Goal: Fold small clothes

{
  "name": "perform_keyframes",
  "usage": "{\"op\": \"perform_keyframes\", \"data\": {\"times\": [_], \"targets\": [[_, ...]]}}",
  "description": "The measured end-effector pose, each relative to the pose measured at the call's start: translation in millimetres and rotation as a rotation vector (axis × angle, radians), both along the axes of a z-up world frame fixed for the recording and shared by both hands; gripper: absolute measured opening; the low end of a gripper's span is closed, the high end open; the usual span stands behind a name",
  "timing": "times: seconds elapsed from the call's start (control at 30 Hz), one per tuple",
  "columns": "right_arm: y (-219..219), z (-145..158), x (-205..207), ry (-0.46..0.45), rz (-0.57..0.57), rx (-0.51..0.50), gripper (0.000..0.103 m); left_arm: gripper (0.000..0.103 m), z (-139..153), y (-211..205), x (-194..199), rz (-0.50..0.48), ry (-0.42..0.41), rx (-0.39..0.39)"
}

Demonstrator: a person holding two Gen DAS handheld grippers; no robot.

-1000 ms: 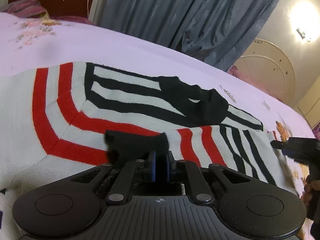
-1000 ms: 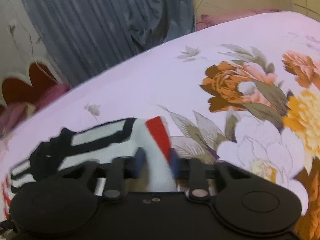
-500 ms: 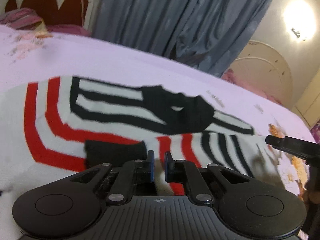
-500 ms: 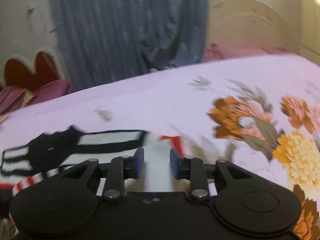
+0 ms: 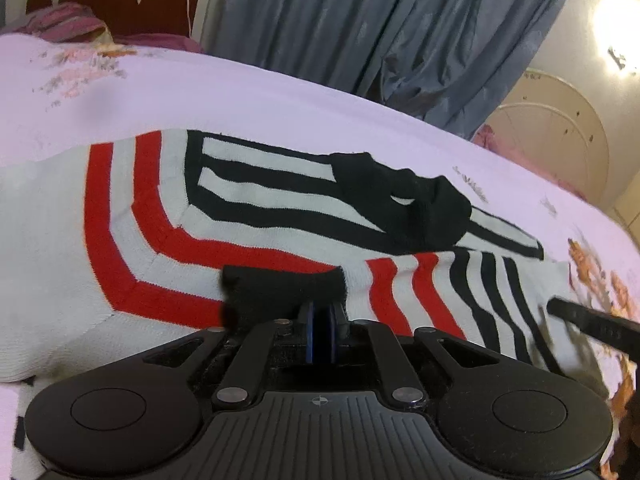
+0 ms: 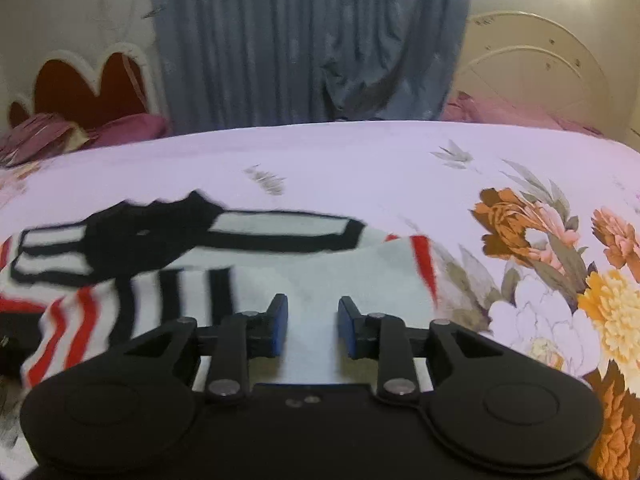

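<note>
While the left gripper [image 5: 321, 322] is clamped on the black cuff [image 5: 282, 283], the sweater [image 6: 328, 276] hem is best grasped squarely by the wide-open right gripper [image 6: 311, 326].

Your sweater [image 5: 168, 216]: white knit, red and black stripes. Bedsheet [image 6: 360, 160]: lilac, orange-pink florals. Curtain [image 6: 312, 40]: grey-blue.

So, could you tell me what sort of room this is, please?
Most likely a bedroom: the striped garment lies on a bed with a floral bedspread, grey-blue curtains behind and a scalloped headboard.
</note>
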State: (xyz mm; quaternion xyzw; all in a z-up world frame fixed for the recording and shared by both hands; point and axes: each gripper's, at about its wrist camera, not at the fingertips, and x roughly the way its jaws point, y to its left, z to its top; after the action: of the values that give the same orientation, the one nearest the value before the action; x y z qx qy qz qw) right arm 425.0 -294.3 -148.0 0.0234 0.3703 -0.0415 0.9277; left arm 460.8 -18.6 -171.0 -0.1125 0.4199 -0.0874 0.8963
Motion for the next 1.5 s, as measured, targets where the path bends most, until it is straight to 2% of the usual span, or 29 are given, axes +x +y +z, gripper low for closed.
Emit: {"op": "perform_keyframes", "data": {"times": [0.17,0.23,0.3,0.37,0.43,0.53,0.57,0.6,0.63,0.7,0.83,1.1,1.3,1.5], "targets": [[5,-11,-19,0.035,0.022,-0.069,0.028,0.008,2,4,-3,0.013,0.017,0.007],[6,0,-26,0.025,0.023,-0.046,0.029,0.008,9,4,-8,0.026,0.026,0.007],[10,6,-37,0.004,0.038,-0.043,0.037,0.009,10,6,-16,0.029,0.03,0.015],[15,-6,-41,0.06,0.064,-0.07,0.04,0.01,8,10,-22,0.048,0.043,0.017],[14,-9,-46,0.057,0.066,-0.068,0.04,0.01,11,16,-28,0.073,0.055,0.009],[15,2,-53,0.037,0.077,-0.015,0.04,0.013,19,25,-39,0.103,0.07,0.009],[18,5,-54,0.029,0.089,-0.007,0.04,0.017,22,31,-44,0.118,0.072,0.011],[21,8,-56,0.02,0.107,0.007,0.042,0.031,24,35,-48,0.131,0.071,0.011],[25,10,-57,0.016,0.123,0.026,0.043,0.052,26,41,-54,0.153,0.066,0.011],[32,14,-57,0.012,0.146,0.061,0.049,0.071,31,55,-68,0.207,0.036,0.022],[55,19,-59,0.003,0.2,0.1,0.05,0.071,35,83,-81,0.258,0.039,0.036],[120,27,-66,0.004,0.269,0.135,0.052,0.071,26,167,-96,0.377,0.058,-0.052],[177,24,-61,0.016,0.301,0.127,0.053,0.071,7,249,-109,0.503,0.089,-0.12],[229,16,-52,0.027,0.334,0.121,0.053,0.071,-5,316,-118,0.602,0.077,-0.169]]}}
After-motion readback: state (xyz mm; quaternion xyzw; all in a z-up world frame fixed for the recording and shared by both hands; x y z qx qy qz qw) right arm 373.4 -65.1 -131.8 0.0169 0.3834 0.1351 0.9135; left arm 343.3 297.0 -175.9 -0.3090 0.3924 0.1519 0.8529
